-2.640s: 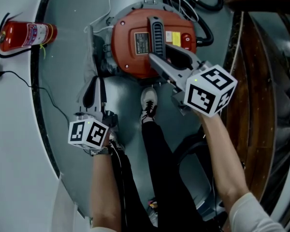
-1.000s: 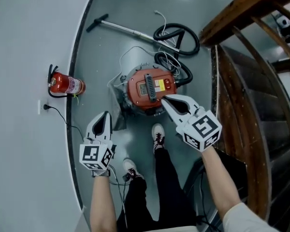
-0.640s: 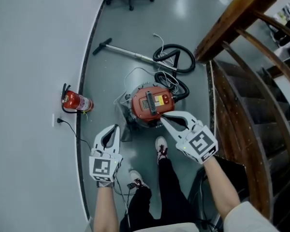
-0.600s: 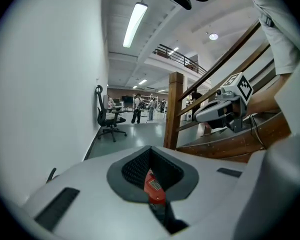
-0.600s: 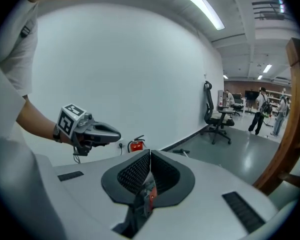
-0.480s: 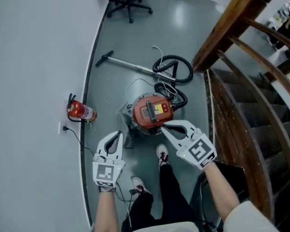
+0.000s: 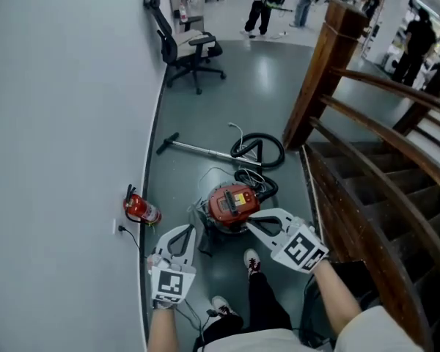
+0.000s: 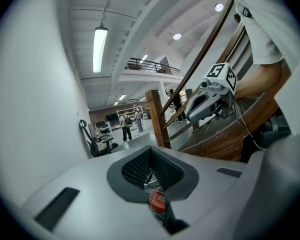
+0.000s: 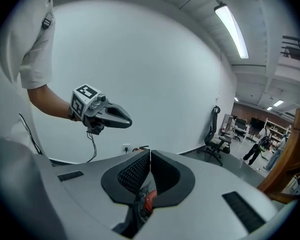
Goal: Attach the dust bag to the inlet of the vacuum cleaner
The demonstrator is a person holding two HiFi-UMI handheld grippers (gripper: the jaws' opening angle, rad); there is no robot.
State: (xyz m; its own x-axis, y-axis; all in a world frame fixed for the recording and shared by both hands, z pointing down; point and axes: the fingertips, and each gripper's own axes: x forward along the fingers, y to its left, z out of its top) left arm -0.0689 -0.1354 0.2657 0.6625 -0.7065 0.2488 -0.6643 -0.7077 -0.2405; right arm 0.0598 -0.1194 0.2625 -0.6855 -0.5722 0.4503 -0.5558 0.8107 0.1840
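You stood on the grey polished floor [image 7: 227,79], between the curved white wall [image 7: 59,123] on your left and the brown wooden stair railing [image 7: 352,116] on your right. A black swivel office chair [image 7: 185,48] stood against the wall, well ahead of you. The round red vacuum cleaner [image 7: 232,204] sat on the floor just ahead of your feet, below and between both grippers. Its black coiled hose [image 7: 258,151] lay just beyond it, joined to a straight metal wand [image 7: 198,149] that pointed toward the wall. Pale crumpled material [image 7: 199,215] lay at the cleaner's left side; it was too small to identify as the dust bag.

You held the left gripper [image 7: 184,229] above the floor, left of the cleaner, with its jaws brought together on nothing. You held the right gripper [image 7: 251,221] over the cleaner's near right edge, jaws likewise closed and empty. A small red fire extinguisher [image 7: 142,210] lay at the foot of the wall.
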